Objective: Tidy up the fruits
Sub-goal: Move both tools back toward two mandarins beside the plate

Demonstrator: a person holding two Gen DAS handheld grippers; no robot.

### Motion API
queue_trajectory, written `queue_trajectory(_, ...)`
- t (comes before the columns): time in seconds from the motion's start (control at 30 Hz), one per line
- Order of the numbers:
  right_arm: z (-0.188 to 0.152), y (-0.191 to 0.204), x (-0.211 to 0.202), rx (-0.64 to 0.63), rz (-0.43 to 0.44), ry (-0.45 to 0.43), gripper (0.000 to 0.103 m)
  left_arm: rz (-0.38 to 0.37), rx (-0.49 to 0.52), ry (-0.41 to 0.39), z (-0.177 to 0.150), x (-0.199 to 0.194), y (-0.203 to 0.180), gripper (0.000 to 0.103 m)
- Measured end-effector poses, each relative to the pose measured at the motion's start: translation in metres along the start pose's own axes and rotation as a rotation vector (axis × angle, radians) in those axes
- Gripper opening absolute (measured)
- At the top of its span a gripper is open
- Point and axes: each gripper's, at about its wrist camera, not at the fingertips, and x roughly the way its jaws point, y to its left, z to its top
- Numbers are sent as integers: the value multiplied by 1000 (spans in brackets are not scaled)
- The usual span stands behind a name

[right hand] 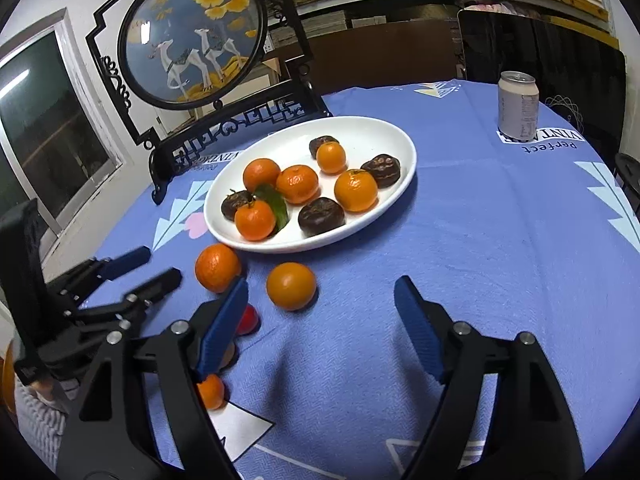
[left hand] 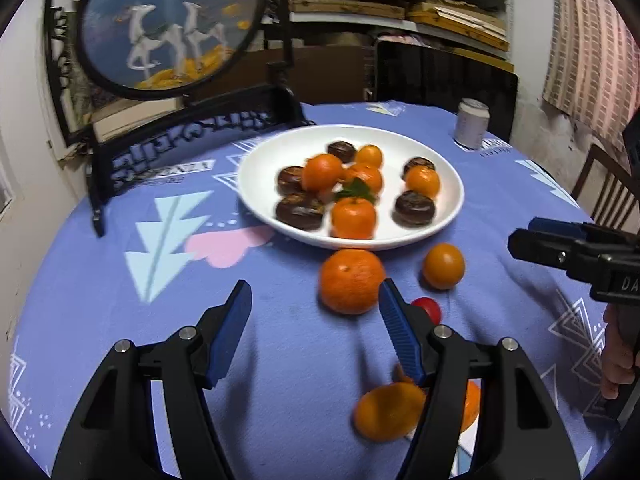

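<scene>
With both the left claw (left hand: 314, 320) and right claw (right hand: 320, 312) open and empty, the smooth orange (right hand: 291, 286) just in front of the white plate (right hand: 400, 136) should be straddled squarely before being squeezed.

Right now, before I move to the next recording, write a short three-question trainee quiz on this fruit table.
1. True or false: the white plate holds both orange and dark brown fruits.
2. What stands at the cloth's far right? A) can B) mug C) bottle
3. Is anything held by the right gripper or the left gripper?

Key: 1 true. 2 A, the can. 3 No; both are open and empty, with oranges loose on the tablecloth.
</scene>
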Motion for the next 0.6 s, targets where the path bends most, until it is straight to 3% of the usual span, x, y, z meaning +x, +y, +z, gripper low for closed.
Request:
queue_trajectory(0.17,0,-1,2,3,5,6,79,4,57,60,5,25,-16,66)
queue_trajectory(0.37,-1,-2,6,5,4,23,79,-52,12,89,10,40,-9,66)
queue_trajectory(0.47,-1,-3,8,11,10,29,79,-53,2,96,11,45,-7,62)
queue_trajectory(0.53,-2,-3,9,9,10,32,79,-89,-1,110,11,48,-8,49)
queue_trajectory(0.6,-3,-1,11,-2,7,35,79,-94,10,109,11,48,-12,47)
